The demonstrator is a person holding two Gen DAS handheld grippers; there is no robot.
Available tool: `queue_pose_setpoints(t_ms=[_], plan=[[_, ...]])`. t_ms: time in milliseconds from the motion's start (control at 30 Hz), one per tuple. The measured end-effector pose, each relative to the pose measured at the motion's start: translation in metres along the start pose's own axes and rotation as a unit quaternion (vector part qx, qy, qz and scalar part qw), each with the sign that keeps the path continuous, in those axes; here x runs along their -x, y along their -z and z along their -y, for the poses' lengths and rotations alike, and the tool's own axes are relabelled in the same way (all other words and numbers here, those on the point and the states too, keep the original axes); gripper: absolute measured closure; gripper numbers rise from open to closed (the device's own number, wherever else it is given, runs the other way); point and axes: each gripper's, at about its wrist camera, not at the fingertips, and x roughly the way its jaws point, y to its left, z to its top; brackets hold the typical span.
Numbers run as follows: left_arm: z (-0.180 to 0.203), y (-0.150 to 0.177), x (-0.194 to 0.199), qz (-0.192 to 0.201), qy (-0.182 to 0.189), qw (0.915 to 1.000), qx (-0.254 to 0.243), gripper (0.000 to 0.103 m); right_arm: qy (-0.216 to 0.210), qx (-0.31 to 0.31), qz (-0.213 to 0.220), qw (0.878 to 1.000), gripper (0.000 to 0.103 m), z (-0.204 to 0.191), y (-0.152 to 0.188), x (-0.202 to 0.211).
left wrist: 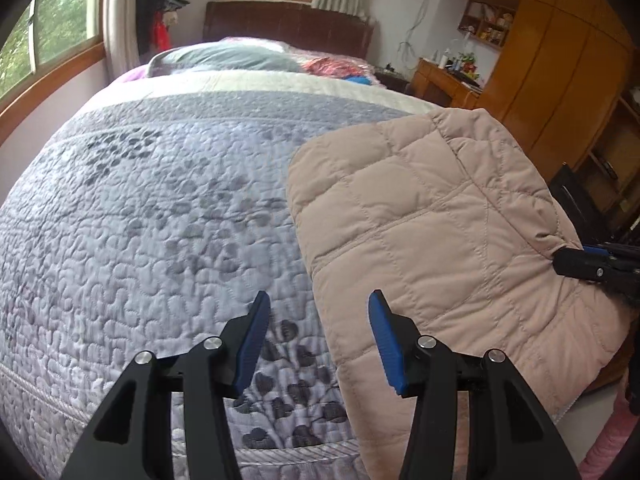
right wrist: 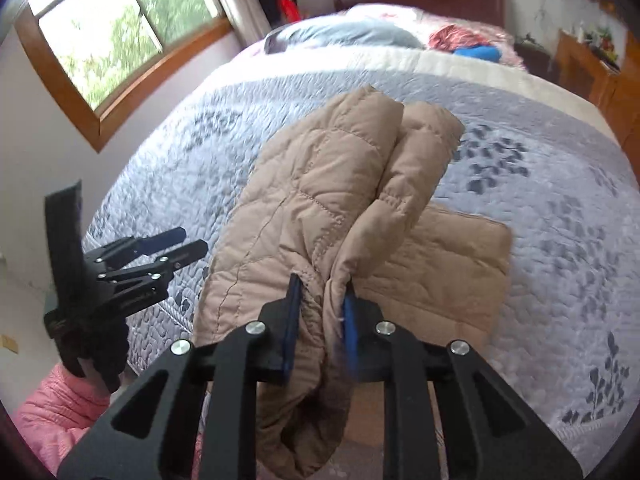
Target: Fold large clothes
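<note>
Beige quilted padded jacket (left wrist: 432, 216) lies folded near the foot-end corner of the bed, on the grey-blue leaf-patterned quilted bedspread (left wrist: 152, 208); wide bare bedspread beyond it toward the pillows. Right hand-held gripper (right wrist: 320, 312) is clamped on a bunched fold of the jacket, lifting that part up off the rest. Left hand-held gripper (left wrist: 316, 340) hovers beside the jacket's edge, jaws apart, holding nothing. Wooden-framed window (right wrist: 116, 36) on the far side.

Home bedroom: quilted bed (left wrist: 160, 200), headboard (left wrist: 288, 26), wooden wardrobe (left wrist: 560, 80).
</note>
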Motion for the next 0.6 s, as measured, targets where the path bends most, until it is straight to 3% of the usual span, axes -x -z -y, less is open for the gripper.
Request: queue_pose_setpoints(t_ms=[200, 367, 533, 600], plan=[[0.039, 0.007, -0.016, -0.013, 0.014, 0.9986, -0.048, 0.052, 0.002, -0.057, 0.009, 0.998, 0.085, 0.052, 0.030, 0.008], [0.063, 0.016, -0.036, -0.029, 0.014, 0.9964, -0.079, 0.052, -0.008, -0.110, -0.009, 0.994, 0.084, 0.091, 0.066, -0.017], [0.069, 0.024, -0.057, -0.053, 0.020, 0.9944, -0.089, 0.050, -0.017, -0.137, -0.017, 0.990, 0.082, 0.108, 0.102, -0.046], [0.072, 0.031, -0.066, -0.053, 0.006, 0.9932, -0.103, 0.049, -0.023, -0.141, -0.013, 0.990, 0.081, 0.113, 0.111, -0.054]])
